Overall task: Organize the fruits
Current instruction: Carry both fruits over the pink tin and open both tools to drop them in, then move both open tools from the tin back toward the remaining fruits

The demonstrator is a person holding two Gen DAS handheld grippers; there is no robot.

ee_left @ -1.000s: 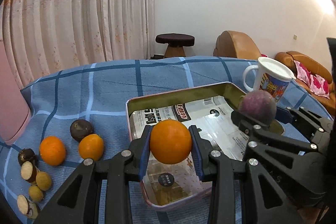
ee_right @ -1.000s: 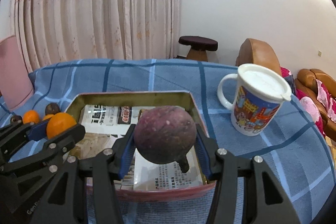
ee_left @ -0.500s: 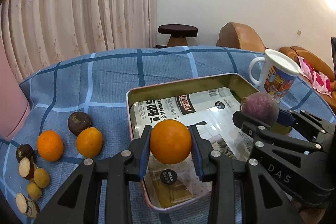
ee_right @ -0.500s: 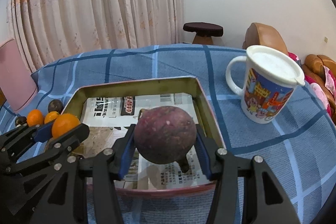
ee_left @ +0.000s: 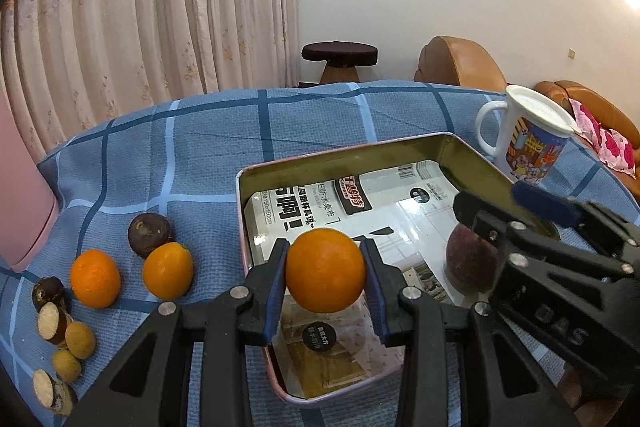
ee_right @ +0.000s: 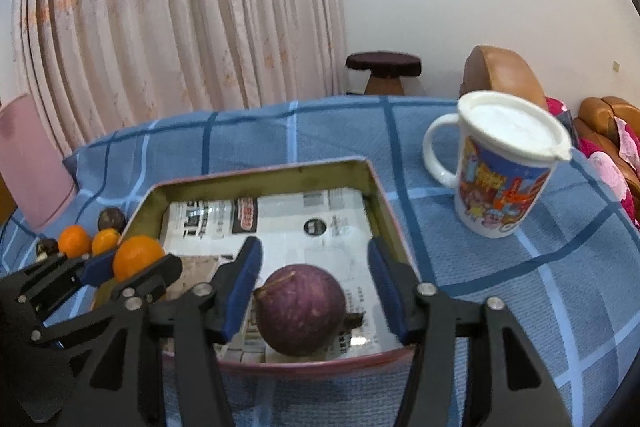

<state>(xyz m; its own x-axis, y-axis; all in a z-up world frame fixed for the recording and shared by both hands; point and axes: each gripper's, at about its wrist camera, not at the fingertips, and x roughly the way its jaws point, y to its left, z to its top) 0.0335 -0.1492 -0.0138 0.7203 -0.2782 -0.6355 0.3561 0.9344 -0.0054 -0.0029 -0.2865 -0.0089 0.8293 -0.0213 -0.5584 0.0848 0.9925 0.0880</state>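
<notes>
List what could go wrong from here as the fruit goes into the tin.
1. The purple fruit lies loose in the tin between the right gripper pads, whose jaws have just been opening; pulling back could nudge it rolling.
2. The left gripper holds the orange above the tin's near corner; released there, it might bounce off the rim.

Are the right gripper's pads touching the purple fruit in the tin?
Apart. The right wrist view shows the right gripper, jaws just opened, with newspaper visible between each pad and the purple fruit resting in the tin.
</notes>
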